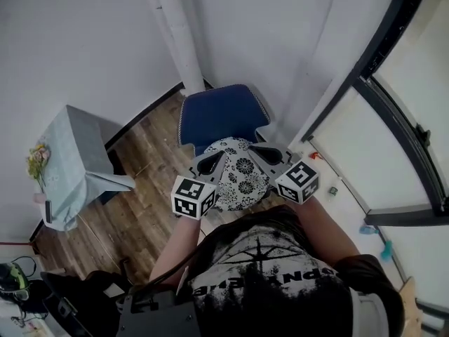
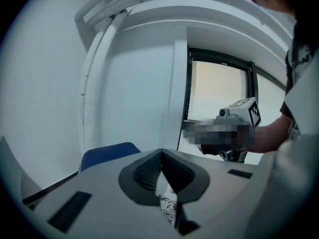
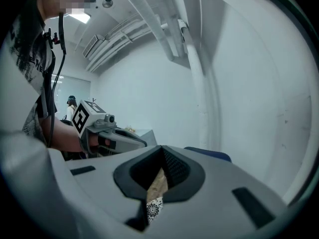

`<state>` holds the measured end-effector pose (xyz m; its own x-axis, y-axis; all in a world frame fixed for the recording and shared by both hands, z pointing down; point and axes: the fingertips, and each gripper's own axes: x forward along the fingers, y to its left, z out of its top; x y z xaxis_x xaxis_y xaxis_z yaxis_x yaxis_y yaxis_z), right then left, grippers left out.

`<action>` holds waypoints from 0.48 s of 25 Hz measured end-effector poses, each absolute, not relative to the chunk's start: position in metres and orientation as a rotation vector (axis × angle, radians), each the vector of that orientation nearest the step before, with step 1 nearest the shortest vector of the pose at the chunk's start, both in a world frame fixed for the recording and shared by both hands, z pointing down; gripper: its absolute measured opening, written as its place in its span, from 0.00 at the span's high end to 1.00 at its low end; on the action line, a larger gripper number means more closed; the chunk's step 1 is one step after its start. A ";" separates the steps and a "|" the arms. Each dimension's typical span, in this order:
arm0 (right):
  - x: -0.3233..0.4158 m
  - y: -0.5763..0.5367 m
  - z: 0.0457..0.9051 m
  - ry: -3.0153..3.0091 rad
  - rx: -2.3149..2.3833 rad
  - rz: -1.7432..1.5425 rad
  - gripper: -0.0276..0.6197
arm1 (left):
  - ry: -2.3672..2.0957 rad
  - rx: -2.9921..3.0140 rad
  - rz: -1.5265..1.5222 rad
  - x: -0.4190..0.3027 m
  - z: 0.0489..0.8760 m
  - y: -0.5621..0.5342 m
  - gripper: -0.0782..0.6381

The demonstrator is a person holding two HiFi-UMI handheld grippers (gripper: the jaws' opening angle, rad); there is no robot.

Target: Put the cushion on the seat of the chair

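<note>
A cushion (image 1: 242,174) with a black-and-white flower print hangs in front of me, above the floor and just short of the blue chair (image 1: 221,114). My left gripper (image 1: 208,161) is shut on its left edge and my right gripper (image 1: 270,153) on its right edge. In the left gripper view the jaws (image 2: 162,176) pinch a strip of the printed fabric (image 2: 167,210), with the chair (image 2: 107,153) behind. In the right gripper view the jaws (image 3: 162,171) clamp the cushion's edge (image 3: 155,195), and the chair (image 3: 212,154) shows just beyond.
A small table (image 1: 70,163) under a pale cloth stands at the left with flowers (image 1: 36,159) on it. A white pipe (image 1: 179,34) runs down the corner behind the chair. A black-framed window (image 1: 393,69) lines the right side, with small items (image 1: 368,229) below it.
</note>
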<state>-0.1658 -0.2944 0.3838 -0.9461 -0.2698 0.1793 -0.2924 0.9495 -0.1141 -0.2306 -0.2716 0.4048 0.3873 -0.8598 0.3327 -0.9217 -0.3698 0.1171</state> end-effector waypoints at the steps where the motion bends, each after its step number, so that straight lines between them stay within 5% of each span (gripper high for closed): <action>1: -0.166 -0.295 0.384 -2.940 0.428 0.208 0.93 | -1.561 2.367 0.308 -0.231 0.405 -0.272 0.87; 12: -0.177 -0.291 0.390 -2.896 0.415 0.172 0.93 | -1.550 2.370 0.294 -0.238 0.404 -0.270 0.87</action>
<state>-0.1773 -0.2912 0.3902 -0.9382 -0.2647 0.2232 -0.2892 0.9535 -0.0850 -0.2384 -0.2705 0.4040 0.3987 -0.8569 0.3266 -0.9170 -0.3765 0.1315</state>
